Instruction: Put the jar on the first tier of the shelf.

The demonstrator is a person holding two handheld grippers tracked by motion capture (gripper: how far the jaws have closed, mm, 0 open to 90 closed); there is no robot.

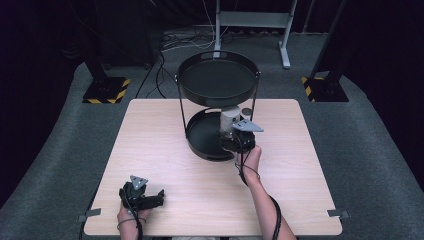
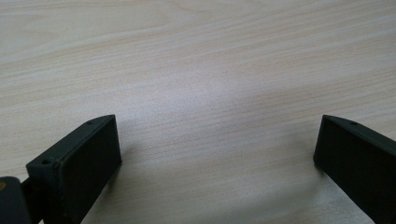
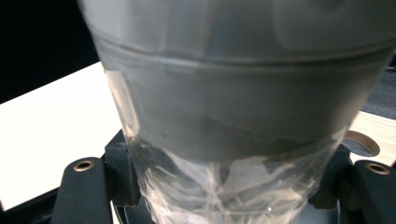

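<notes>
The right tool [image 1: 234, 134] holds a see-through plastic cup with a grey band around it [image 1: 230, 120]. In the right gripper view, its two black jaws squeeze the thin, crinkly lower part of the cup [image 3: 224, 186] from both sides. They grip low down, I think, so the cup stays upright and does not tip.

The cup is over the lower round black tray [image 1: 200, 135] of a black metal stand with two round trays, one above the other [image 1: 179, 95]. The stand is at the far middle of the pale wooden tabletop [image 1: 150, 150]. The cup sits at the tray's right side, under the top tray [image 1: 217, 80]. I cannot tell if its bottom touches the tray or hangs just above it. The hand comes in from the near side, likely because the top tray blocks the way from above.

A small dark round thing [image 1: 246, 111] sits just behind the cup; I cannot tell what it is.

The left tool [image 1: 159, 196] rests near the front left corner of the tabletop, well apart from the stand. Its jaws stand wide with nothing but bare wood [image 2: 196, 93] between them. It seems to be waiting, out of the way.
</notes>
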